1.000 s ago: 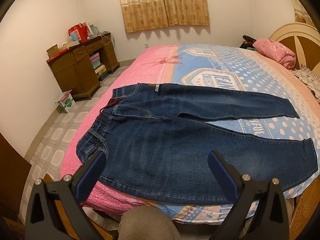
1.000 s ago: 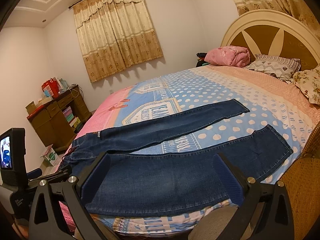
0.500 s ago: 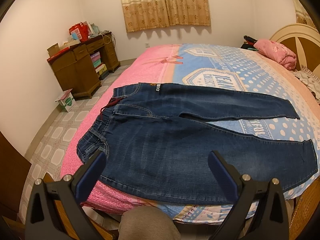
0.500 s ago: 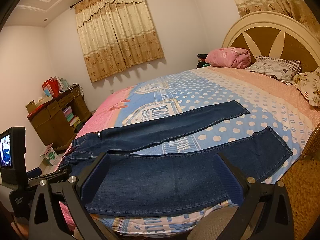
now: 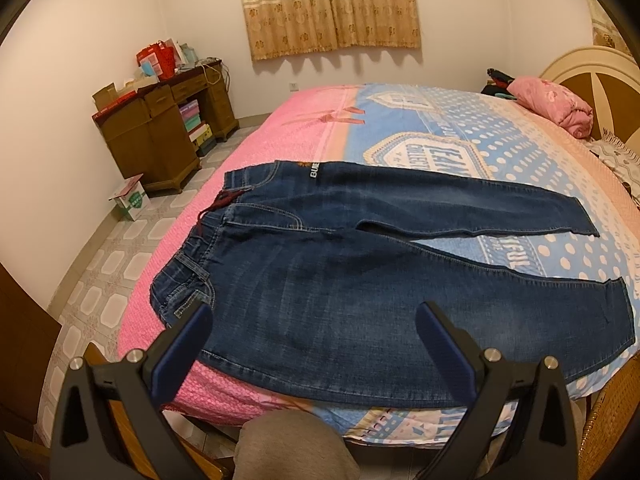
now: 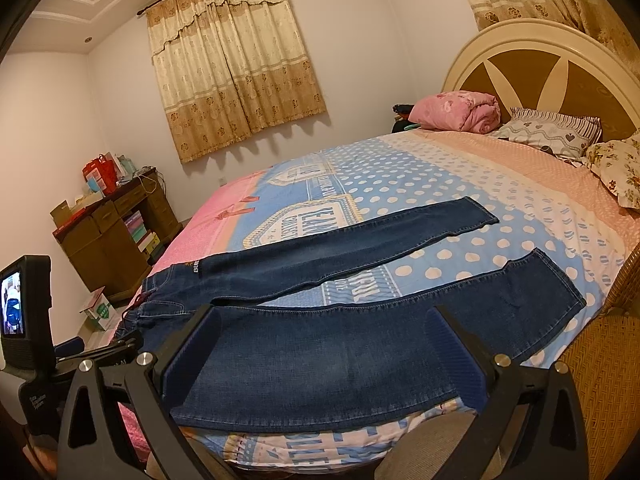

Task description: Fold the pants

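Polka-dot bed (image 5: 460, 148); denim pants (image 5: 360, 280) flat, legs splayed in V.

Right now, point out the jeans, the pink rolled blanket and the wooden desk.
jeans (image 5: 360, 304): left wrist view, near leg's thigh.
pink rolled blanket (image 6: 460, 112): right wrist view, middle of the roll.
wooden desk (image 5: 148, 136): left wrist view, front panel.
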`<state>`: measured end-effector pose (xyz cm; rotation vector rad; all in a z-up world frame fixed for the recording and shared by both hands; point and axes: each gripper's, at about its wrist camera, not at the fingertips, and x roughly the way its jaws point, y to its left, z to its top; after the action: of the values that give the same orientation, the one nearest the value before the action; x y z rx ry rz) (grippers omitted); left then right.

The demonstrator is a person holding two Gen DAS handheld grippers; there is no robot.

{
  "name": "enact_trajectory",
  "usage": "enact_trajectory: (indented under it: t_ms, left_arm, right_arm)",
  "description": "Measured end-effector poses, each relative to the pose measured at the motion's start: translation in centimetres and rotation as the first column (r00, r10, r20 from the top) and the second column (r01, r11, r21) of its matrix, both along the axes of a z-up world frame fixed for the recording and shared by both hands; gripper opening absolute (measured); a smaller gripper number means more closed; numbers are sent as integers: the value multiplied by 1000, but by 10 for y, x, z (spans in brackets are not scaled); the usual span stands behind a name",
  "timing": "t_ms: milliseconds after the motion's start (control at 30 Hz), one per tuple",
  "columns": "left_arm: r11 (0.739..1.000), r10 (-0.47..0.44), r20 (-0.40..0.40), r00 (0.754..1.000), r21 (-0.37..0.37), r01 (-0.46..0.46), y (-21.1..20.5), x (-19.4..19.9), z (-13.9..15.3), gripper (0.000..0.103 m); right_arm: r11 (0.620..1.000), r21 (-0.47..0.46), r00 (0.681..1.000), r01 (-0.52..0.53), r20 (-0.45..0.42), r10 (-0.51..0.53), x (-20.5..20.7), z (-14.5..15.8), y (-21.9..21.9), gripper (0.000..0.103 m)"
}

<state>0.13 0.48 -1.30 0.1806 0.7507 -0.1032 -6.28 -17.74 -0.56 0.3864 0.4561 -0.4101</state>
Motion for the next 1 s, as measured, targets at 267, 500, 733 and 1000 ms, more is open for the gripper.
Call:
enact_trajectory:
  t_ms: [267,500,733,1000]
  left_arm:
    - [1000,0,-2,1000,0,0,0,0,-1,103]
    - [1000,-1,-5,1000,-1,1,0,0,-3,103]
    - [1000,4,-17,1000,-1,-4,0,2,-8,103]
    - [1000,14,-35,999,-4,-14,2,8,-13,103]
  right_arm:
    - [1000,3,1000,3,-2,-3,-1,-2,-1,102]
    - [1000,5,1000,4,-5,-4,0,-3,-2,102]
    - [1000,7,1000,2,-11,-2,1,-6,-2,102]
    - [1000,18,1000,7,-25,-7,5,-11,-4,102]
